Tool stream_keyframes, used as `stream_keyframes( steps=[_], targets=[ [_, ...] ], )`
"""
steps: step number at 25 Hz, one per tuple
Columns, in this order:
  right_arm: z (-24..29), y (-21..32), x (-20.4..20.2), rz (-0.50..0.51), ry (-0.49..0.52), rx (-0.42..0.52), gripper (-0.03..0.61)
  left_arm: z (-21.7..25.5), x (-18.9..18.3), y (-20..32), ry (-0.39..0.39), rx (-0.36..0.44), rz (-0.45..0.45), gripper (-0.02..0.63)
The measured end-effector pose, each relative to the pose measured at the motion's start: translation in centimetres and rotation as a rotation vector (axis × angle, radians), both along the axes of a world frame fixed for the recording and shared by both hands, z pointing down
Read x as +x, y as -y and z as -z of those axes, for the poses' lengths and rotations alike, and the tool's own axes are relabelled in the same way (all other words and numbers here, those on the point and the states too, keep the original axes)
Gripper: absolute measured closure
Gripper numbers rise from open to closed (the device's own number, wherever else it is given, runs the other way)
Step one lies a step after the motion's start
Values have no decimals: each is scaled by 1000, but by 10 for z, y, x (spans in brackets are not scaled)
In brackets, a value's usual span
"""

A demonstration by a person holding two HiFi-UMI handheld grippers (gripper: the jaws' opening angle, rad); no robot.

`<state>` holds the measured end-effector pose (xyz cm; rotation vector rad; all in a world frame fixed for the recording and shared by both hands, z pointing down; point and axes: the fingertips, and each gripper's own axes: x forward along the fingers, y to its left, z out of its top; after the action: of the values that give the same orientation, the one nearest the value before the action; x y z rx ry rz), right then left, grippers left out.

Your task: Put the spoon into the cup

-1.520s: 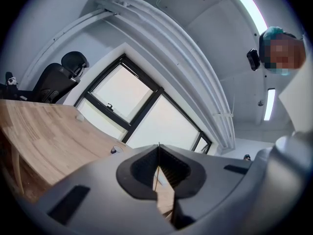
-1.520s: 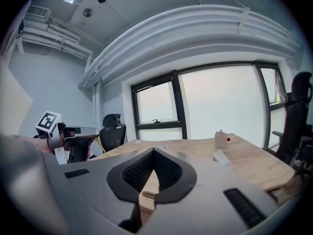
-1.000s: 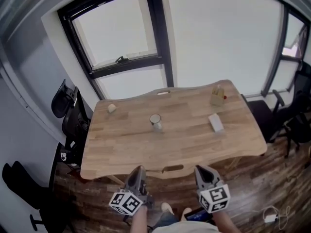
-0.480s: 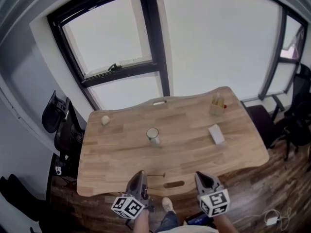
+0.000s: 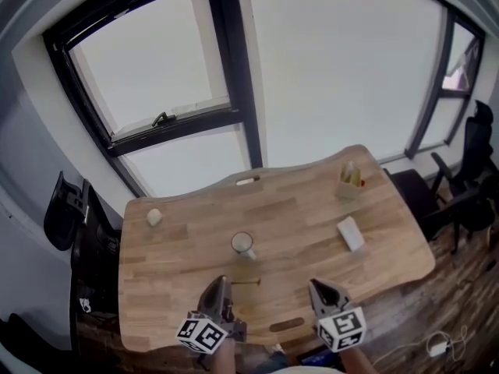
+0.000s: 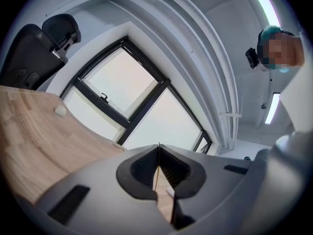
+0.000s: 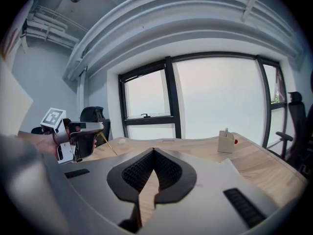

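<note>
In the head view a white cup point(image 5: 243, 245) stands upright near the middle of the wooden table point(image 5: 171, 287). My left gripper point(image 5: 220, 281) is over the table's front part, just short of the cup, shut on a thin golden spoon point(image 5: 248, 282) whose free end sticks out to the right. The right gripper view shows that left gripper point(image 7: 99, 131) with the spoon point(image 7: 110, 145) slanting down from its tips. The spoon's handle point(image 6: 156, 173) runs between the shut left jaws. My right gripper point(image 5: 316, 284) is shut and holds nothing, to the right of the cup.
A small round pale object point(image 5: 154, 217) lies at the table's left. A white box point(image 5: 351, 233) and a wooden holder with bottles point(image 5: 348, 181) sit at the right. Black office chairs stand at the left point(image 5: 66, 209) and the right point(image 5: 475, 154). Large windows lie behind.
The table has come closer and lower in the head view. Both grippers now reach over its front edge, toward the cup. The left gripper still holds the spoon.
</note>
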<state>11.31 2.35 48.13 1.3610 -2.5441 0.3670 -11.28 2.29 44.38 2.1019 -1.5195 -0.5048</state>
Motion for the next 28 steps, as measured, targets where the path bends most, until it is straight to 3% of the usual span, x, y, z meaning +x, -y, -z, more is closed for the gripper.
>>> stream_keyframes(
  steps=[6, 14, 28],
  targets=[
    [-9, 33, -17, -46, -15, -20, 581, -13, -23, 42, -12, -14, -32, 611],
    [0, 71, -50, -71, -9, 25, 581, -6, -58, 87, -17, 20, -44, 611],
    [-1, 84, -71, -65, -35, 79, 581, -17, -82, 107, -21, 5, -17, 611]
  ],
)
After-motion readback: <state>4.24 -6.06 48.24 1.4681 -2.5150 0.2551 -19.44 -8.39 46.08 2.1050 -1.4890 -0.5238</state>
